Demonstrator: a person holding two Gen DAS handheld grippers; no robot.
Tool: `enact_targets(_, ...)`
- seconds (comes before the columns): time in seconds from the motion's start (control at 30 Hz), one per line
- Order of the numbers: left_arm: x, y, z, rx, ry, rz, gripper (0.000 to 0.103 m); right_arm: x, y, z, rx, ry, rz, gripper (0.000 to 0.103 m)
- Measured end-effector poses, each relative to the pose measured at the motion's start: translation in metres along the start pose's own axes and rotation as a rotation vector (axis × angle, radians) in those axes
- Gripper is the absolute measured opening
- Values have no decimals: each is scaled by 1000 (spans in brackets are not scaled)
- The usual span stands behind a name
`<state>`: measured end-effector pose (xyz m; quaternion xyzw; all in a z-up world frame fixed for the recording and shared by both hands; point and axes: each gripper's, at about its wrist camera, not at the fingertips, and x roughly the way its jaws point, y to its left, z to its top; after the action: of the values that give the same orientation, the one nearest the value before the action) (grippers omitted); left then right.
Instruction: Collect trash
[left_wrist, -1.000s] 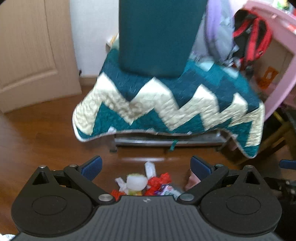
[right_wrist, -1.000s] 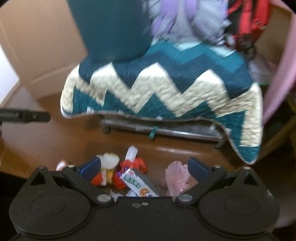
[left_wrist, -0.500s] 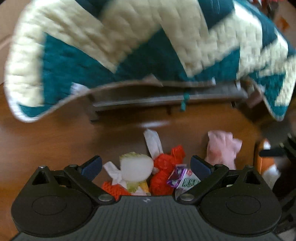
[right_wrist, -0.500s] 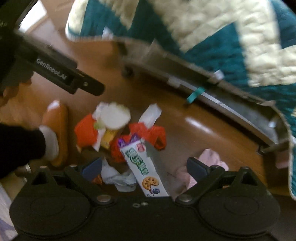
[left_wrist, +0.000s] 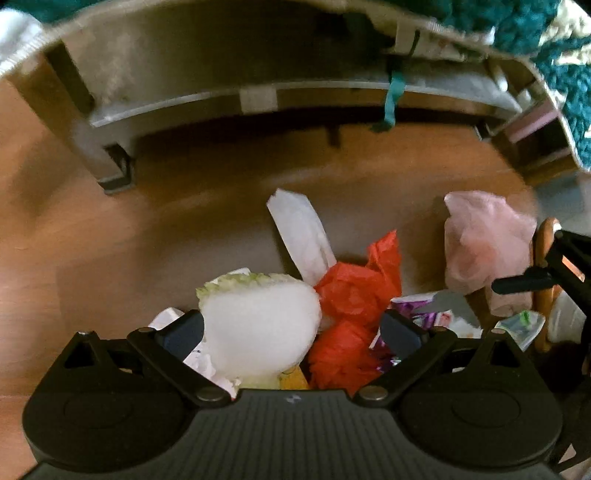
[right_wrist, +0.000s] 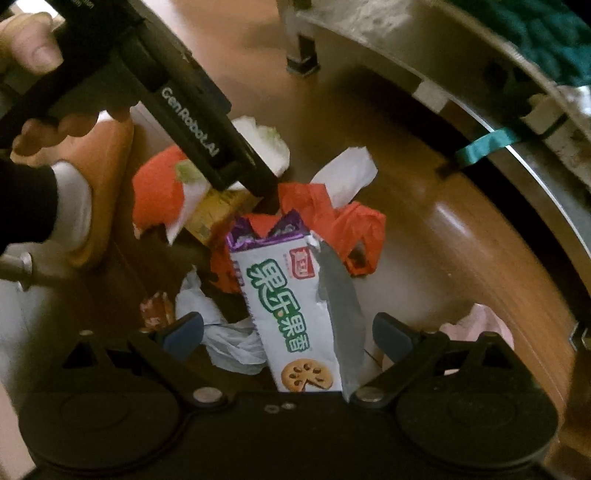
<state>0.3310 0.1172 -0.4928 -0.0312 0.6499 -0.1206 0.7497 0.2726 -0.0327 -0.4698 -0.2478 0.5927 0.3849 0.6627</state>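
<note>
A pile of trash lies on the wooden floor. In the left wrist view my left gripper (left_wrist: 291, 330) is open low over it, with a white round cup (left_wrist: 258, 325) and a crumpled red plastic bag (left_wrist: 354, 295) between its fingers. A white wrapper (left_wrist: 303, 232) and a pink bag (left_wrist: 484, 247) lie beyond. In the right wrist view my right gripper (right_wrist: 288, 334) is open, and a white and purple biscuit wrapper (right_wrist: 291, 306) lies between its fingers beside a crumpled white bag (right_wrist: 229, 339). The left gripper (right_wrist: 266, 192) reaches in from the upper left over the red bag (right_wrist: 332, 218).
A grey metal bed frame (left_wrist: 258, 96) with a teal strap (left_wrist: 391, 96) stands just behind the pile, its leg (left_wrist: 110, 170) on the floor at left. A person's foot in a white sock (right_wrist: 70, 199) and orange slipper (right_wrist: 107, 162) stands left of the trash.
Both grippers have dropped and moved in close to the trash pile. The quilt has slid out of the top of both views, and the frame's underside now shows.
</note>
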Motion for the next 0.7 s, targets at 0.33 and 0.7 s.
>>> enact_targets(0.33, 38, 15, 4, -43, 34, 18, 101, 34, 0, 4, -26, 25, -9, 94)
enact_targets(0.7, 40, 24, -1, -110, 26, 7, 39, 33, 6, 4, -20, 34, -17, 59)
